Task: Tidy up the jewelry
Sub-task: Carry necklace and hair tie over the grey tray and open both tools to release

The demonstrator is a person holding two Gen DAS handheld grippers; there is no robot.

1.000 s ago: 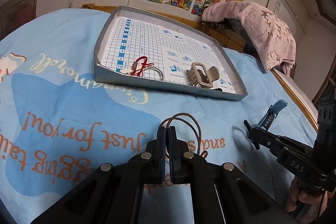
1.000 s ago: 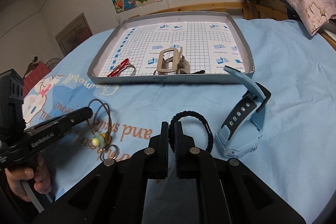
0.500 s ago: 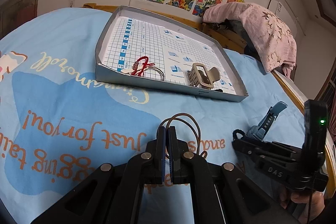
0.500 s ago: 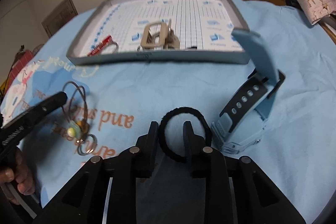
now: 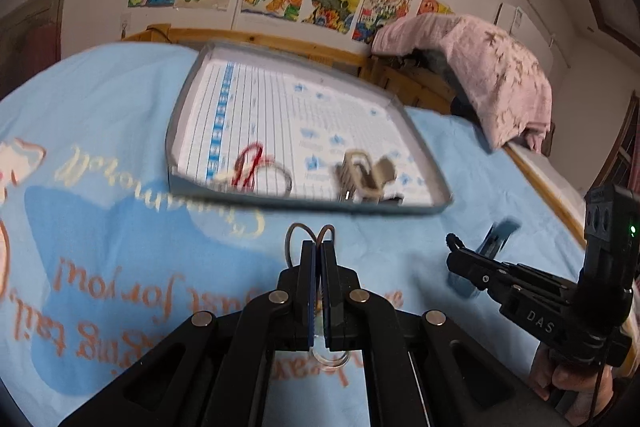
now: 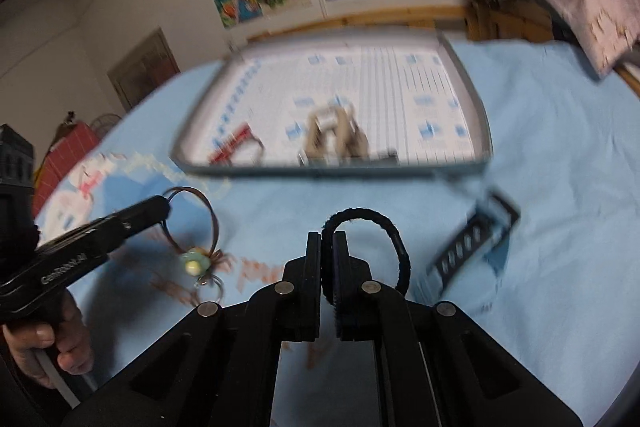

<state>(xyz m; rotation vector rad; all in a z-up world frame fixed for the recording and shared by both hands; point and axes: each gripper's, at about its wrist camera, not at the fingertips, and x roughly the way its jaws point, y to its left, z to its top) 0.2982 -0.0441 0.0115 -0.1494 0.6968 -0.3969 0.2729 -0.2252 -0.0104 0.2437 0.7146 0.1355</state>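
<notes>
- My L gripper [image 5: 318, 251] clamped on brown cord bracelet [image 6: 192, 227], lifted off blue cloth [image 5: 120, 227].
- R gripper [image 6: 327, 247] pinching black hair tie [image 6: 396, 247], just short of grey tray [image 6: 328, 171].

Left gripper [image 5: 318, 247] fingers [image 5: 307, 267] clamp a brown cord bracelet [image 5: 308, 233] before the grey tray [image 5: 304, 201]. Tray holds red-string bangle [image 5: 262, 171] and beige hair claw [image 5: 366, 173].

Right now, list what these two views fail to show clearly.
- Tray contents: motion-blurred in both views; the clip and red cord lack detail.
- Watch: smeared in the right view, mostly hidden behind the right gripper in the left.
- Brown band: lower part hidden by the left gripper.
</notes>
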